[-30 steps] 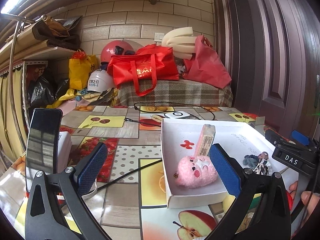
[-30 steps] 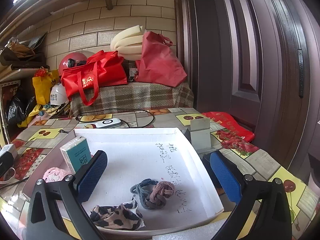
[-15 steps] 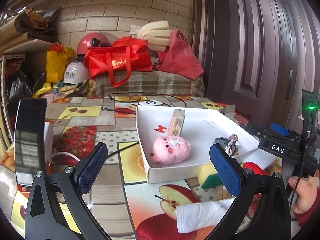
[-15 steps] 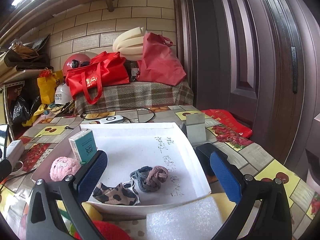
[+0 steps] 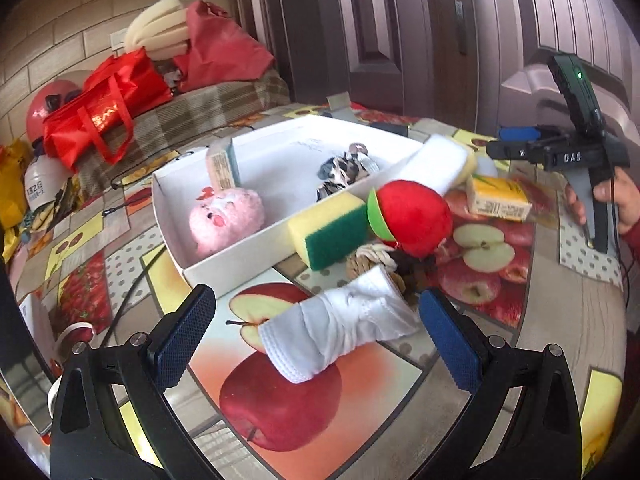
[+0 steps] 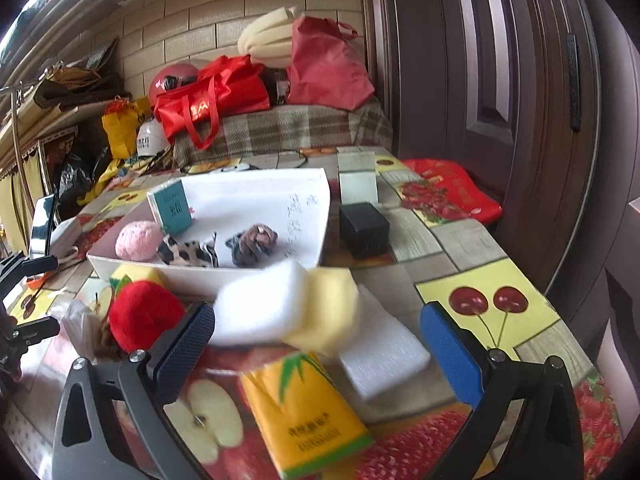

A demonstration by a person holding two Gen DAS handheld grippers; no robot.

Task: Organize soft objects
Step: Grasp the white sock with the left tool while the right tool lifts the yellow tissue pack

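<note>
the right tool [image 5: 508, 148] carries white letters reading "das" on its dark body, seen from the left wrist view with a hand [image 5: 618, 204] gripping its handle; handwriting in dark ink runs across the floor of the shallow white cardboard box [image 6: 208, 276], too small to read, and the print on the yellow tissue pack with a green leaf design [image 6: 308, 412] is blurred. inside the box lie a fluffy pink plush toy with a face [image 5: 226, 220], a leopard-print fabric scrunchie [image 6: 188, 254], a knotted grey and pink scrunchie [image 6: 252, 242] and a small teal carton standing upright [image 6: 170, 208]. against the box's near wall sit a yellow sponge with a green scouring side [image 5: 330, 230], a round red plush fruit with a green cap [image 5: 414, 216] and a white foam block [image 6: 256, 310]. just in front of the box, on the fruit-patterned tabletop [image 5: 472, 280], a rolled white cotton sock [image 5: 340, 326] lies between the blue pads of the left tool [image 5: 316, 330], whose jaws are spread wide and not touching it. the right tool's jaws are also wide apart, holding nothing
</note>
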